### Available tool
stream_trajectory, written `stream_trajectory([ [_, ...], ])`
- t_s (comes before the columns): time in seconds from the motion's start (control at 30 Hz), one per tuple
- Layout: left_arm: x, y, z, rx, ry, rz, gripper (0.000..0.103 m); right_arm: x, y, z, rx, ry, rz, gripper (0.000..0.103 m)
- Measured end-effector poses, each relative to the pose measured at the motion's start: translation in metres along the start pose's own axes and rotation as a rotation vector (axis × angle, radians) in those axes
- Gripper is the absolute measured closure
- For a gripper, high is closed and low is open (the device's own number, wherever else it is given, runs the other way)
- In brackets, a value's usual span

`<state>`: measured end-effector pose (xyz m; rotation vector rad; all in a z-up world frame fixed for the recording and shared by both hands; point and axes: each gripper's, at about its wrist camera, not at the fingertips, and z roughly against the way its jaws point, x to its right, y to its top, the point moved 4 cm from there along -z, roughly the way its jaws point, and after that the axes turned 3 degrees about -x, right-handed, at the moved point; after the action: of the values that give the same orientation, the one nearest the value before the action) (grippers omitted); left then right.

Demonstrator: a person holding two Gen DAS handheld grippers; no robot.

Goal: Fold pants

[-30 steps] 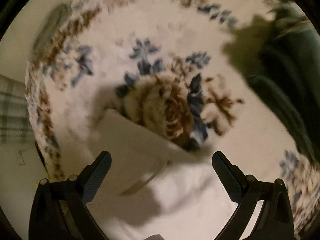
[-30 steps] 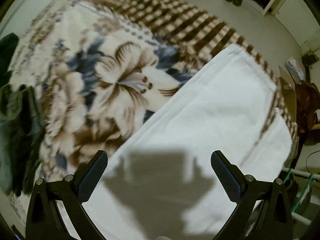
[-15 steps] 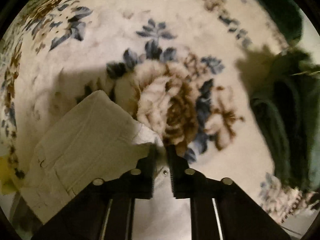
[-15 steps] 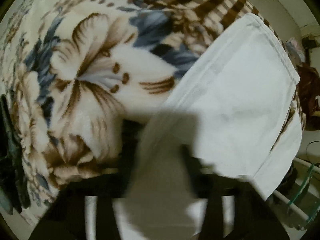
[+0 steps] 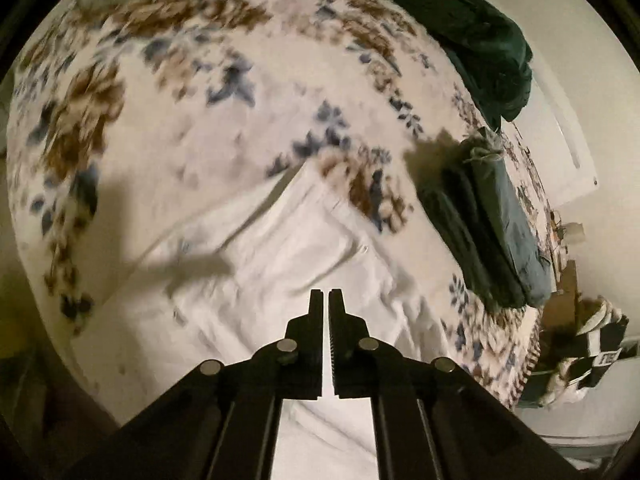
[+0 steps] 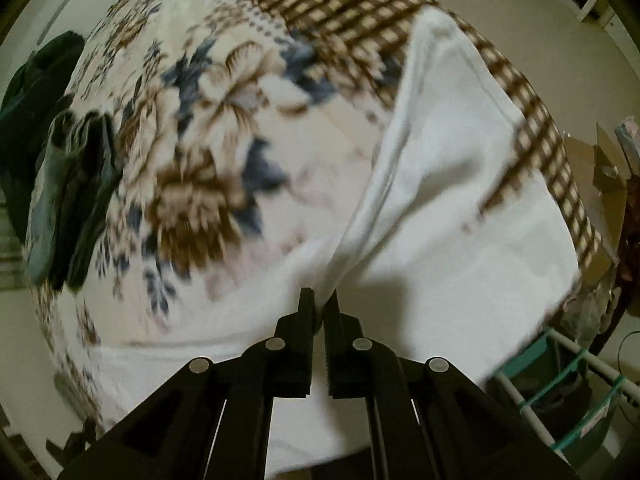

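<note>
The white pants [image 5: 276, 248] lie on a floral blanket [image 5: 200, 92] on a bed, with creases and a folded corner pointing away. My left gripper [image 5: 325, 296] is shut on the white pants and holds the cloth up over the blanket. In the right wrist view the white pants [image 6: 452, 184] stretch away to the checked blanket edge. My right gripper [image 6: 319, 298] is shut on a raised ridge of the white pants.
A stack of folded dark green and blue clothes [image 5: 492, 224] lies on the blanket to the right, with a dark green garment [image 5: 472, 36] farther back. The stack also shows at left in the right wrist view [image 6: 68, 196]. A rack with teal bands [image 6: 568, 392] stands beside the bed.
Both grippers were open a second ago, then closed on the pants. Both have since lifted, pulling the white cloth up; the views have shifted.
</note>
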<state>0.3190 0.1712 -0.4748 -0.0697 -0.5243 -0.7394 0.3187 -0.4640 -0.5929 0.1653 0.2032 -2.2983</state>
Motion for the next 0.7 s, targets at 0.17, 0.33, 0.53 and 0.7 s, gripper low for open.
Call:
stream_trajectory([
  [0.17, 0.012, -0.002, -0.019, -0.025, -0.129, 0.149, 0.027, 0.036, -0.03, -0.007, -0.029, -0.029, -0.009, 0.099],
  [0.33, 0.041, 0.022, -0.074, -0.099, -0.106, 0.177, 0.027, 0.042, -0.034, -0.008, -0.005, -0.048, 0.001, 0.099],
  [0.53, 0.047, 0.051, -0.116, -0.162, 0.029, 0.172, 0.027, 0.041, -0.037, -0.005, 0.008, -0.06, 0.005, 0.099],
  [0.7, 0.043, 0.052, -0.109, -0.137, 0.039, 0.035, 0.084, 0.048, -0.044, -0.011, 0.004, -0.054, -0.012, 0.099],
])
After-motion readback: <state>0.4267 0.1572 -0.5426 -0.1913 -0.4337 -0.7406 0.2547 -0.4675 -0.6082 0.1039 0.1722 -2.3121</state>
